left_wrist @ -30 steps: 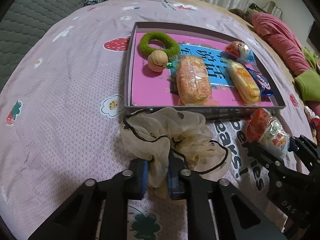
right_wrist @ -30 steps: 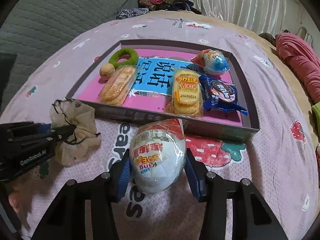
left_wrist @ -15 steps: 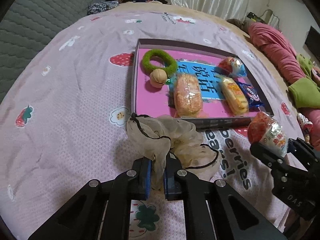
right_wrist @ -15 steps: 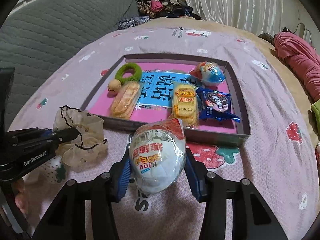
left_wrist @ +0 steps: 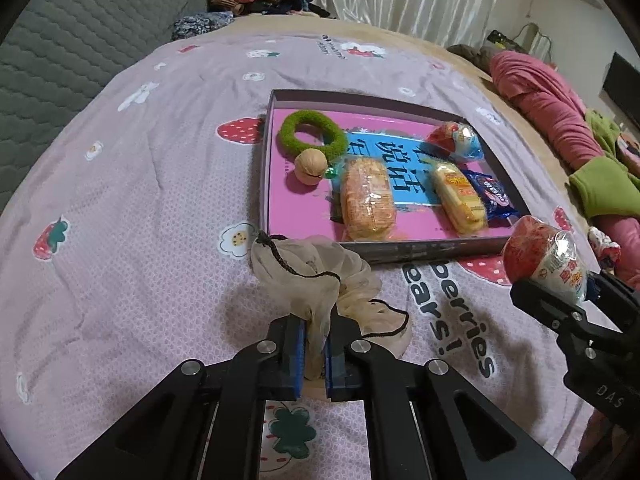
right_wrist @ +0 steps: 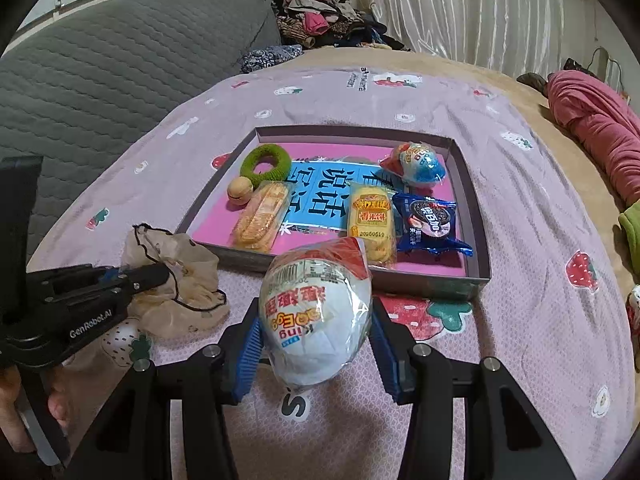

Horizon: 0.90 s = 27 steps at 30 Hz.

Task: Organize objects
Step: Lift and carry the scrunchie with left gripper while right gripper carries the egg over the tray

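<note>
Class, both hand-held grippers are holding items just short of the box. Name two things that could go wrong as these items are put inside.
1. The beige scrunchie is pinched only by a fold in the left hand-held gripper; its loose folds could snag the box wall.
2. The wrapped egg in the right hand-held gripper is round and film-wrapped, so it may slip or roll onto the packets.

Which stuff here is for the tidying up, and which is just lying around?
For tidying: egg in the right gripper, scrunchie in the left gripper, tray with snacks and green ring.

Just lying around: pink bedding, clothes pile, curtain.
</note>
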Each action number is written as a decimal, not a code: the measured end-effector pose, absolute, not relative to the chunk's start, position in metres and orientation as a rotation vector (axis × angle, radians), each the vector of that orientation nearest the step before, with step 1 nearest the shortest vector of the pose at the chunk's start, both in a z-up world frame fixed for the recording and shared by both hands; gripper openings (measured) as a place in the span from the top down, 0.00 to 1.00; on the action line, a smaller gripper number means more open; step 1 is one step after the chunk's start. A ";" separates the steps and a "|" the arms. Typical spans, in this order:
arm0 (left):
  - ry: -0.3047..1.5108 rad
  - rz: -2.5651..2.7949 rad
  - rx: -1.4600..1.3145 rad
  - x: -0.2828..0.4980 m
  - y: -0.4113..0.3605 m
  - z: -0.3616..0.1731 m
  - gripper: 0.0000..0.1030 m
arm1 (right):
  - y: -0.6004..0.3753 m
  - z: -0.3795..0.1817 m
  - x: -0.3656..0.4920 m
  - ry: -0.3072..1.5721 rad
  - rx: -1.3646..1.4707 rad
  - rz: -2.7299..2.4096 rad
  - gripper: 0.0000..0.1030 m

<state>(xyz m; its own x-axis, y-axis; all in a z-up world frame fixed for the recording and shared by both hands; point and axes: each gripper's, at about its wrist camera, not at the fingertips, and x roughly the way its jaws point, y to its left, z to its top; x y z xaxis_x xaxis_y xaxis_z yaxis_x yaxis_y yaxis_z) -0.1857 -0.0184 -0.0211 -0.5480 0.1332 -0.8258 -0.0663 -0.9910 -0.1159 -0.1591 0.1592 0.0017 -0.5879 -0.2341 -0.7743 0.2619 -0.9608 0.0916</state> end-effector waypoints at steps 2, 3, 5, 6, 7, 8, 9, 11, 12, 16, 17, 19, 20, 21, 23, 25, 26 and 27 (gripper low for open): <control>-0.105 2.669 -1.420 -0.185 -0.018 -0.019 0.94 | 0.160 0.004 -0.158 0.042 1.238 -2.580 0.51; -0.082 2.677 -1.413 -0.184 -0.016 -0.017 0.94 | 0.160 0.004 -0.159 0.040 1.237 -2.580 0.51; -0.065 2.695 -1.381 -0.181 -0.014 -0.011 0.94 | 0.161 0.007 -0.158 0.031 1.231 -2.582 0.51; -0.061 2.692 -1.379 -0.180 -0.013 -0.009 0.94 | 0.162 0.008 -0.158 0.028 1.227 -2.584 0.51; -0.052 2.696 -1.372 -0.179 -0.012 -0.006 0.94 | 0.162 0.010 -0.157 0.026 1.221 -2.585 0.51; -0.049 2.703 -1.355 -0.178 -0.012 -0.003 0.94 | 0.163 0.012 -0.156 0.024 1.217 -2.587 0.51; -0.048 2.700 -1.352 -0.177 -0.011 0.000 0.94 | 0.164 0.015 -0.155 0.020 1.205 -2.593 0.51; -0.064 2.699 -1.333 -0.175 -0.011 0.006 0.94 | 0.165 0.023 -0.152 0.009 1.177 -2.604 0.51; -0.061 2.698 -1.332 -0.174 -0.010 0.009 0.94 | 0.166 0.026 -0.152 0.005 1.167 -2.607 0.51; -0.041 2.717 -1.269 -0.172 -0.008 0.029 0.94 | 0.169 0.045 -0.148 -0.010 1.108 -2.625 0.51; -0.039 2.729 -1.244 -0.171 -0.008 0.038 0.94 | 0.171 0.052 -0.146 -0.014 1.089 -2.632 0.51; -0.056 2.743 -1.202 -0.171 -0.009 0.051 0.94 | 0.174 0.061 -0.145 -0.014 1.062 -2.644 0.51; -0.062 2.743 -1.189 -0.171 -0.010 0.057 0.94 | 0.176 0.069 -0.145 -0.014 1.041 -2.653 0.51; -0.069 2.746 -1.173 -0.171 -0.011 0.062 0.94 | 0.178 0.074 -0.144 -0.016 1.028 -2.657 0.51; -0.070 2.763 -1.147 -0.172 -0.013 0.073 0.93 | 0.183 0.084 -0.145 -0.038 1.001 -2.661 0.51; -0.085 2.770 -1.122 -0.173 -0.015 0.083 0.93 | 0.186 0.092 -0.148 -0.054 0.989 -2.659 0.51; -0.095 2.773 -1.110 -0.175 -0.016 0.087 0.93 | 0.187 0.098 -0.149 -0.055 0.973 -2.664 0.51; -0.094 2.779 -1.100 -0.177 -0.015 0.091 0.93 | 0.189 0.102 -0.150 -0.055 0.959 -2.670 0.51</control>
<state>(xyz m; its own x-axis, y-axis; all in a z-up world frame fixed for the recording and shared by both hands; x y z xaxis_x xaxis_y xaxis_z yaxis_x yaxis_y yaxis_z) -0.1772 -0.0153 0.0915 -0.7197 0.1628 -0.6749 -0.1169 -0.9867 -0.1134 -0.1504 0.1885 0.1023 -0.7311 -0.2944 -0.6155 0.2688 -0.9534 0.1367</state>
